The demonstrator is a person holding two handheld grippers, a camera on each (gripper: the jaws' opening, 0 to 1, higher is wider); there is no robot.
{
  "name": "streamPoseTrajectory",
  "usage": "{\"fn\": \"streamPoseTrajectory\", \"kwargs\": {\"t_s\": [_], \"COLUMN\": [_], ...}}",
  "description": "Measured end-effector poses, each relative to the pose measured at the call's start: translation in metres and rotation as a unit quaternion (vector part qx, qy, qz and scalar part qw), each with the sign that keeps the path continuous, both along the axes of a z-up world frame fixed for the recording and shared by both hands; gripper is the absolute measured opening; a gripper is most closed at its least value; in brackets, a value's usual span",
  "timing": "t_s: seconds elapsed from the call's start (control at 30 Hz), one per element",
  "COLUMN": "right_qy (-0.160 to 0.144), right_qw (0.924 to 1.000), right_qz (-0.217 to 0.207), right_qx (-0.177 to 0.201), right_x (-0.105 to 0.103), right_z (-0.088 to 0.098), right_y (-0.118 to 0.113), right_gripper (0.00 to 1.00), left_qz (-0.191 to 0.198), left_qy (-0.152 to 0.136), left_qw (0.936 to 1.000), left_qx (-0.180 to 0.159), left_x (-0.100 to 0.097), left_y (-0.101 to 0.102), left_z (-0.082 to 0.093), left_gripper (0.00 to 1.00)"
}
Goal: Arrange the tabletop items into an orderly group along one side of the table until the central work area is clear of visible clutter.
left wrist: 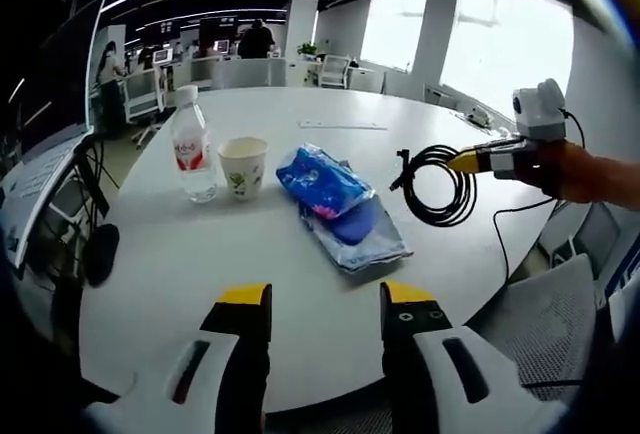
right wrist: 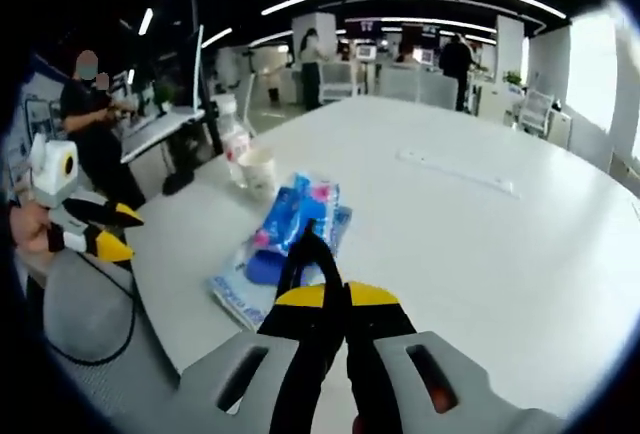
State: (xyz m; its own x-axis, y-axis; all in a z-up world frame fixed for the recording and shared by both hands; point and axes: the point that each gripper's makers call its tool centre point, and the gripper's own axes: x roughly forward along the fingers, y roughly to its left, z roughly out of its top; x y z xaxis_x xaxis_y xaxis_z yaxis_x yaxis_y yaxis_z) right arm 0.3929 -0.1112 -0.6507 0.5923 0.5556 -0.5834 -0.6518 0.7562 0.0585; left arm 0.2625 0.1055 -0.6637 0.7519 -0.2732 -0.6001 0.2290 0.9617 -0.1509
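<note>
Left gripper view: your left gripper (left wrist: pixel 325 304) gapes empty; your right gripper (right wrist: pixel 335 294) clamps the coiled black cable (left wrist: pixel 438 184) above the round white table (left wrist: pixel 250 264) edge.

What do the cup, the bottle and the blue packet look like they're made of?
The cream cup with a printed motif looks like matte paper. The clear bottle with a red label looks like see-through plastic. The crinkled blue packet looks like glossy plastic film.
</note>
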Motion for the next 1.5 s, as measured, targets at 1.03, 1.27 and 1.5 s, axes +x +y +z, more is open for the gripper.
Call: {"fn": "streamPoseTrajectory", "kwargs": {"t_s": [1.03, 1.27, 1.5], "right_qy": [0.045, 0.058, 0.074], "right_qw": [0.9981, 0.9972, 0.9956], "right_qz": [-0.043, -0.044, -0.057], "right_qx": [-0.003, -0.015, -0.015], "right_x": [0.03, 0.037, 0.04], "right_z": [-0.034, -0.05, -0.066], "right_y": [-0.028, -0.032, -0.037], "right_gripper": [0.03, 0.03, 0.03], "left_qz": [0.006, 0.009, 0.006], "left_qy": [0.006, 0.009, 0.014], "left_qw": [1.0, 0.9999, 0.9998], "left_qx": [0.005, 0.006, 0.01], "left_x": [0.009, 0.011, 0.012], "left_y": [0.003, 0.006, 0.008], "left_z": [0.0, -0.001, -0.003], "left_gripper": [0.43, 0.43, 0.43]}}
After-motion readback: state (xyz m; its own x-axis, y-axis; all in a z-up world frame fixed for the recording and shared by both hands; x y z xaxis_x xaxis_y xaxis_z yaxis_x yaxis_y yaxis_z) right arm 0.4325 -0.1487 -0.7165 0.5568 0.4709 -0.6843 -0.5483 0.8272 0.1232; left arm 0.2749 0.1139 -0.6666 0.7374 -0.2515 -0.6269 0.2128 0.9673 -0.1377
